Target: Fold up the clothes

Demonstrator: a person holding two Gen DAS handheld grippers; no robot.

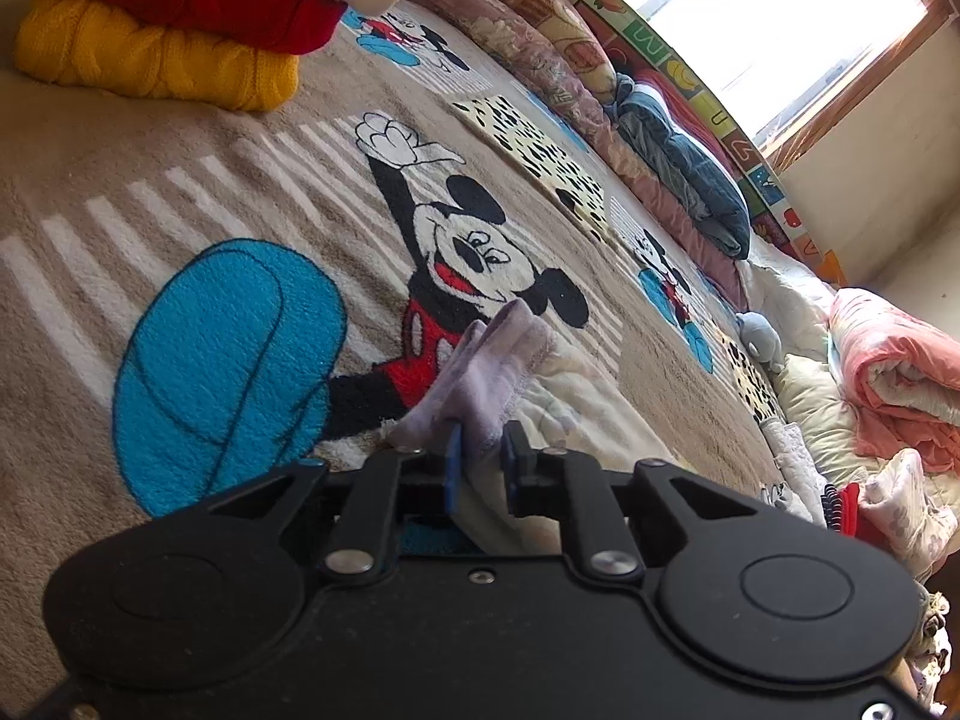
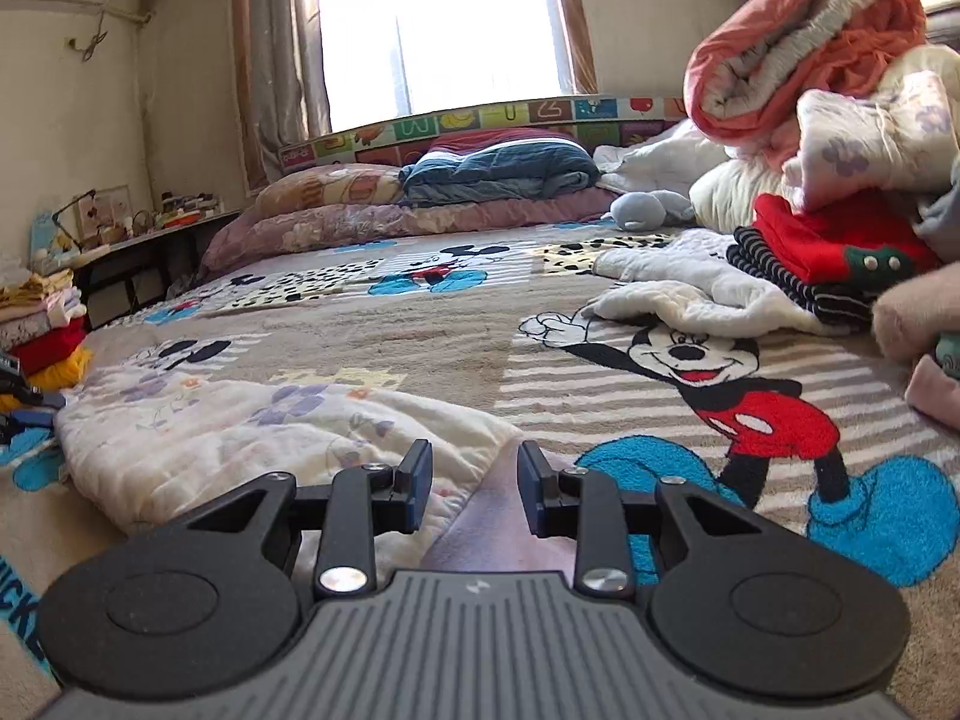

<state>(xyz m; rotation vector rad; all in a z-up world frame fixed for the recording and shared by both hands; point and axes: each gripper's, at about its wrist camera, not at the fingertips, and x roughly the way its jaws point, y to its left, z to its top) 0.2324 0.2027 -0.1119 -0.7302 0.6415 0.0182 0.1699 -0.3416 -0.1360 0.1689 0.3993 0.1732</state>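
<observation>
Left gripper (image 1: 483, 456) beside folded sweaters (image 1: 162, 30)

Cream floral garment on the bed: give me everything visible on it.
The cream floral garment looks like soft quilted cotton, pale cream with faint purple flowers and a lilac lining or cuff. It lies spread, slightly rumpled, on the Mickey Mouse blanket. The left gripper pinches a bunched lilac-edged end, raised off the blanket. The right gripper sits at its near edge, jaws apart around a purplish fold, not clamped.
</observation>
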